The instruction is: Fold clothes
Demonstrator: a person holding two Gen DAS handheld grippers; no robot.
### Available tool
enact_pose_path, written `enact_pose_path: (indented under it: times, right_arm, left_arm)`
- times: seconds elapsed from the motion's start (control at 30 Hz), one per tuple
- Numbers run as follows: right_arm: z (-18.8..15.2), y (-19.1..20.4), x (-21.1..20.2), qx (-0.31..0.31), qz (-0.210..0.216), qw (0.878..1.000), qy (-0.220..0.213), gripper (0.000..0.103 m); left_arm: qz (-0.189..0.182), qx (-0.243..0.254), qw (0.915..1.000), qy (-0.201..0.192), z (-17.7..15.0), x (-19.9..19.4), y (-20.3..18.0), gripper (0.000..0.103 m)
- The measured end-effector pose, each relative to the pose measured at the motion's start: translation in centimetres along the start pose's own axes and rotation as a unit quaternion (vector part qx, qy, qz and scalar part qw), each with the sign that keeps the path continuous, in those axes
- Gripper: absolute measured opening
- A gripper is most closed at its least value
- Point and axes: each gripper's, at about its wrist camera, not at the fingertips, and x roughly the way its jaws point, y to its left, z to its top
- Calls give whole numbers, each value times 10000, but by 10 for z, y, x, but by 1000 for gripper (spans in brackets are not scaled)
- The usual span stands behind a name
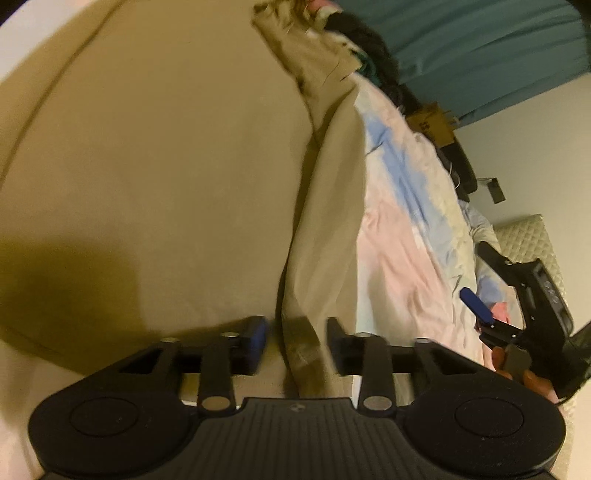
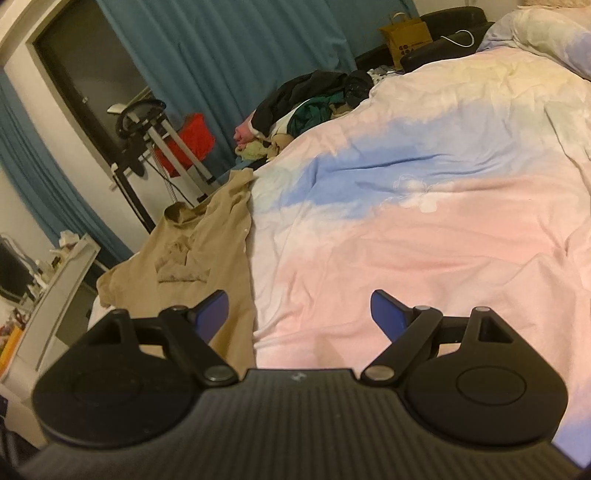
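Observation:
A tan shirt (image 1: 166, 166) lies spread on the bed and fills most of the left wrist view. Its right edge rises in a fold (image 1: 306, 295) that runs between the fingers of my left gripper (image 1: 295, 341). The fingers stand a little apart on either side of that fold, open. In the right wrist view the tan shirt (image 2: 192, 258) lies at the left side of the bed, its printed front up. My right gripper (image 2: 299, 314) is wide open over the pink duvet beside the shirt's edge, holding nothing. A hand holds that right gripper (image 1: 480, 310) at the left wrist view's right edge.
A pastel pink, blue and yellow duvet (image 2: 424, 221) covers the bed. A pile of dark and mixed clothes (image 2: 314, 99) sits at its far corner. Beyond are teal curtains (image 2: 221, 55), a paper bag (image 2: 406, 33), a red box (image 2: 192, 136) and a white shelf (image 2: 55, 288).

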Motion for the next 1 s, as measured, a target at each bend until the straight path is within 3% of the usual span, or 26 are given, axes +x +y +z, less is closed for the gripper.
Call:
enact_pose_path:
  times: [0.27,0.4,0.53,0.63,0.9,0.97,1.0]
  right_arm:
    - [-8,16,3,-380,136,9991,134,85]
    - [-10,33,7,-771,533,9952,282,85]
    - [7,78,33,-1549,1004,9819,432,85]
    - [21,125,76,-2403,1100,9627,581,72]
    - [25,202,236,-3582,700,9246,1086,69]
    - [17,209,270,-3637,557,9212,1267,69]
    - [12,210,283,-3648,472,9205,1320,61]
  left_arm:
    - [121,372,9992,115,-15,12,-17,49]
    - [189,511,9984,124,-24,19,-25,26]
    - [234,574,9980,111,-30,22,-27,12]
    - [242,534,9982,75,-33,21,-20,6]
    - [82,695,9976,-6,-34,19,-12,5]
    - [48,740,9972,7,-34,20,-11,5]
    - [29,765,9971,14,-33,21,-10,4]
